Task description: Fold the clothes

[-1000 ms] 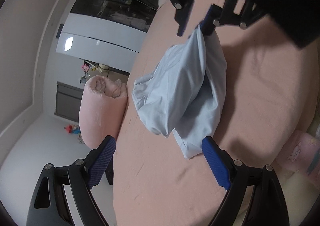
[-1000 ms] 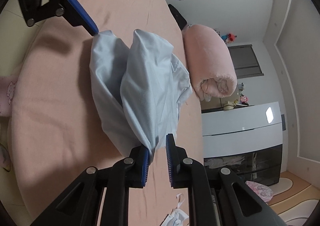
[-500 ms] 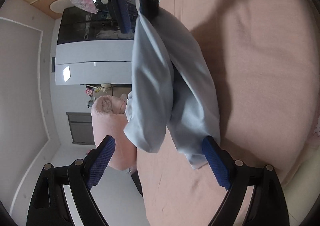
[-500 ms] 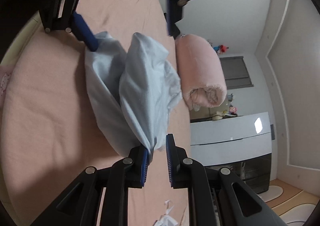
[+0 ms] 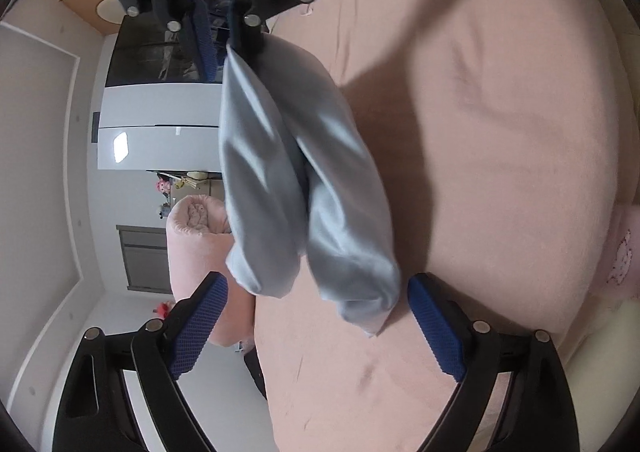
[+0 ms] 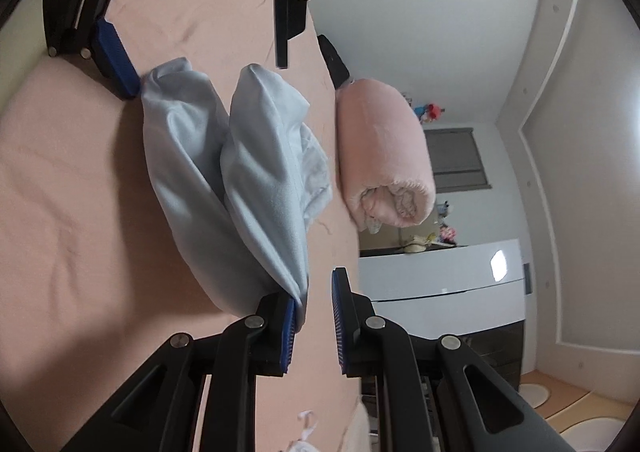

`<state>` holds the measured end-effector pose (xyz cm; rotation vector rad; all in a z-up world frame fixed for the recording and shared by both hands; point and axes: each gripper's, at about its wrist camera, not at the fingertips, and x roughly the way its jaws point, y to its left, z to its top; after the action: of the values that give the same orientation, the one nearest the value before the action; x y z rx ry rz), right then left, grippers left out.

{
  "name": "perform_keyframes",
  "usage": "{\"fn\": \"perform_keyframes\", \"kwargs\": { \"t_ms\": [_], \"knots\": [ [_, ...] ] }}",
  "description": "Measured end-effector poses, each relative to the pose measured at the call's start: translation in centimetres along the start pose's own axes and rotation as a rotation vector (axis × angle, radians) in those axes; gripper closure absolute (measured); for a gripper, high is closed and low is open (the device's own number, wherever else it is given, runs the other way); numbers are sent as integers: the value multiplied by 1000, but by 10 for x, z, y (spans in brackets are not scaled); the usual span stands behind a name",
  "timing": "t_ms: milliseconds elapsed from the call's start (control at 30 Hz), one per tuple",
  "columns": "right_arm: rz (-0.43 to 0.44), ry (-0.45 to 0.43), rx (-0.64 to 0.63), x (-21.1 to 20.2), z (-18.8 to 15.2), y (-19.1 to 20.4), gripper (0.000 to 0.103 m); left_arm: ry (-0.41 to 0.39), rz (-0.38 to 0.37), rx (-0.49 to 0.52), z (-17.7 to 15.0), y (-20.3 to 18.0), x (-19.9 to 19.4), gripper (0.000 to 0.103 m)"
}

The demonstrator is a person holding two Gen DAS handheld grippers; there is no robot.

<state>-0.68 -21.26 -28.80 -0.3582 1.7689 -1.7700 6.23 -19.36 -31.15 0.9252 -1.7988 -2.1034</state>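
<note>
Cloth [image 5: 304, 179], pale blue: where is it, and why so bunched? (N.)

On the pink bed [image 5: 500, 131], doubled into two long puffy lobes side by side. It runs from one gripper to the other. Looks like a fold made lengthwise and now being set down. (R.)

Left gripper [image 5: 316, 292]? (N.)

Jaws wide and opening. The cloth's near end lies between them, close to one pad, but neither pad presses it. My reading: that end is being let go so it can rest on the bed. (R.)

Right gripper [image 6: 316, 288]? (N.)

Jaws nearly together, with a narrow gap showing. The cloth's edge sits against the inner face of one pad [image 6: 290, 322]; the other pad stands just clear. That end rides above the bed, so something is carrying it, but I cannot tell whether it is pinched or only hooked on the finger. (R.)

Why keep one end up? (N.)

Probably to keep the fold line taut and straight while the other end settles. Slack at both ends would let the lobes slump apart. (R.)

Anything nearby? (N.)

A pink roll [image 6: 384, 139] lies at the bed's edge, beside the cloth and not touching it. It leaves little room on that side, so the frayed inner layer poking out towards it wants tucking. (R.)
</note>
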Motion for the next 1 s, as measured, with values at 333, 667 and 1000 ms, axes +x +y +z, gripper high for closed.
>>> {"fn": "perform_keyframes", "kwargs": {
  "t_ms": [333, 667, 1000],
  "knots": [
    [-23, -9, 22, -4, 5, -9, 90, 3, 9, -41, 7, 17, 13, 0],
    [-6, -13, 8, -7, 5, -9, 90, 18, 17, 76, 9, -7, 28, 0],
    [6, -9, -11, -9, 4, -2, 90, -1, 103, 140, 13, -28, 10, 4]
  ]
}}
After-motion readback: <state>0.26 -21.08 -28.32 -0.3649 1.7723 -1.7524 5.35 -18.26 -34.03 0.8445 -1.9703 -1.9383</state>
